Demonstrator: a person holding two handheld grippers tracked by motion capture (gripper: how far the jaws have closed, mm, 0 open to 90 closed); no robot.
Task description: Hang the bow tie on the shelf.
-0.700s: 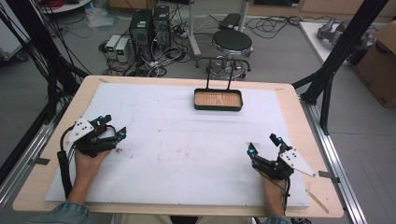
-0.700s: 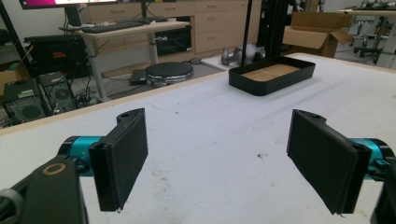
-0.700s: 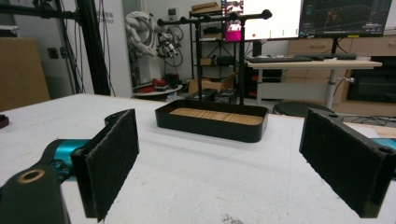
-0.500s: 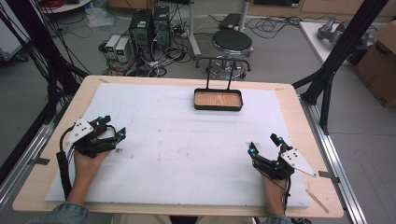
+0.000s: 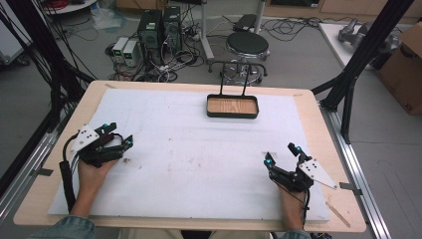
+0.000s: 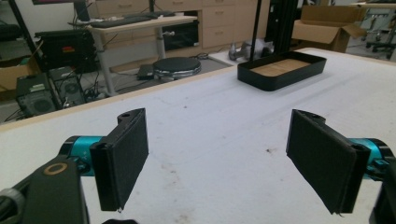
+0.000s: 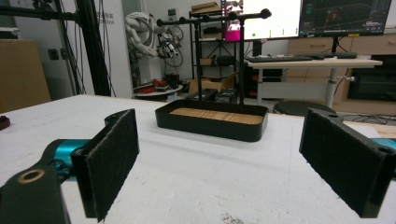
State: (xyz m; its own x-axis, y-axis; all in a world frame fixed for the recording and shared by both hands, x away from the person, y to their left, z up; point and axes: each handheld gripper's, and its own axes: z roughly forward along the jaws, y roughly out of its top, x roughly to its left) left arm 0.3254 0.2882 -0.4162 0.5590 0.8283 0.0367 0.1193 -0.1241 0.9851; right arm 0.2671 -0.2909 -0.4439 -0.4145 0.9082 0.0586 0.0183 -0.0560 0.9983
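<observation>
A black tray [image 5: 233,106] with a wooden floor and a black upright rack behind it stands at the far middle of the white mat. The tray [image 6: 281,71] lies far off to the right in the left gripper view and straight ahead as the tray [image 7: 212,120] in the right gripper view. My left gripper [image 5: 121,141] rests near the left edge of the mat, jaws wide apart, nothing between its pads [image 6: 122,156]. My right gripper [image 5: 281,155] sits near the front right, also open and holding nothing, its pads [image 7: 108,161] well apart.
The white mat [image 5: 199,154] covers most of the wooden table [image 5: 308,99]. Small dark specks mark the mat near its middle. Behind the table are a round stool [image 5: 247,45], computer towers [image 5: 159,27] and cables on the floor. Black frame posts [image 5: 368,45] rise at both sides.
</observation>
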